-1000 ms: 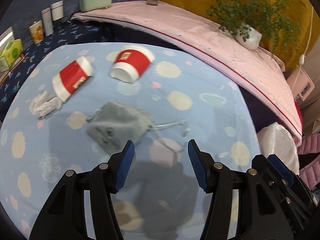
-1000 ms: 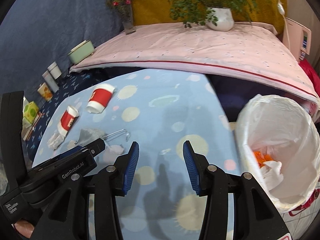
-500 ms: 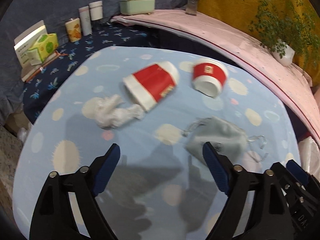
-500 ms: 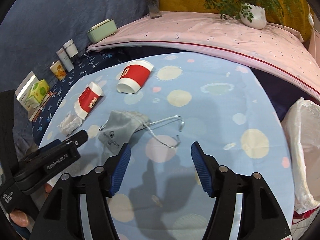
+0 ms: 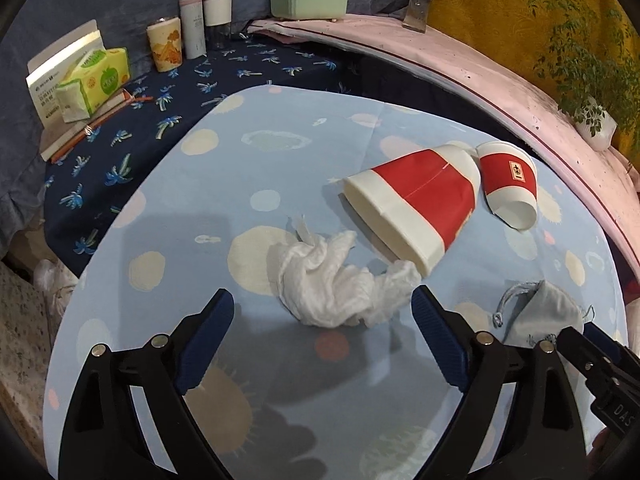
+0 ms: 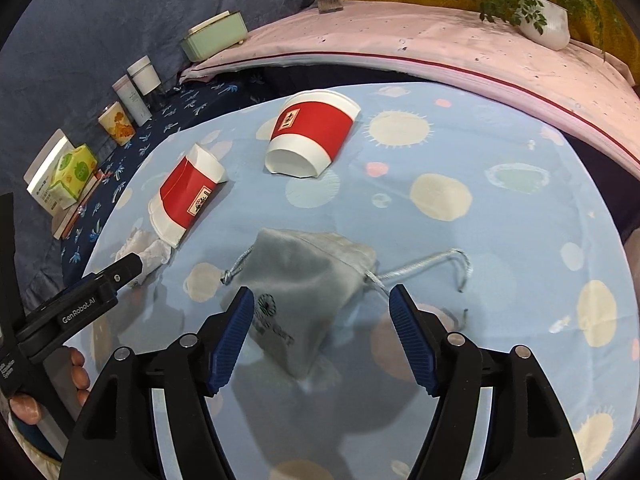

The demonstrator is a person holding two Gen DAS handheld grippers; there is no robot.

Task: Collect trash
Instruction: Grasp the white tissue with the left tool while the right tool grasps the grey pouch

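My left gripper (image 5: 322, 332), fingers just opened wide and empty, frames the crumpled tissue (image 5: 340, 284): light, soft; pinch its bulky middle.

The grey pouch (image 5: 548, 312) sits partly hidden behind the right gripper (image 5: 592, 356), its print unreadable

Bright overhead light, soft shadows, fisheye-warped edges.

A table under a pale blue cloth (image 6: 500, 240) with cream and pastel spots carries four things. A grey drawstring pouch (image 6: 308, 280) lies at the centre. At eleven o'clock lies a red-and-white paper cup (image 6: 312, 136), another (image 6: 186, 196) at ten, and a crumpled white tissue (image 5: 336, 284) touches it.
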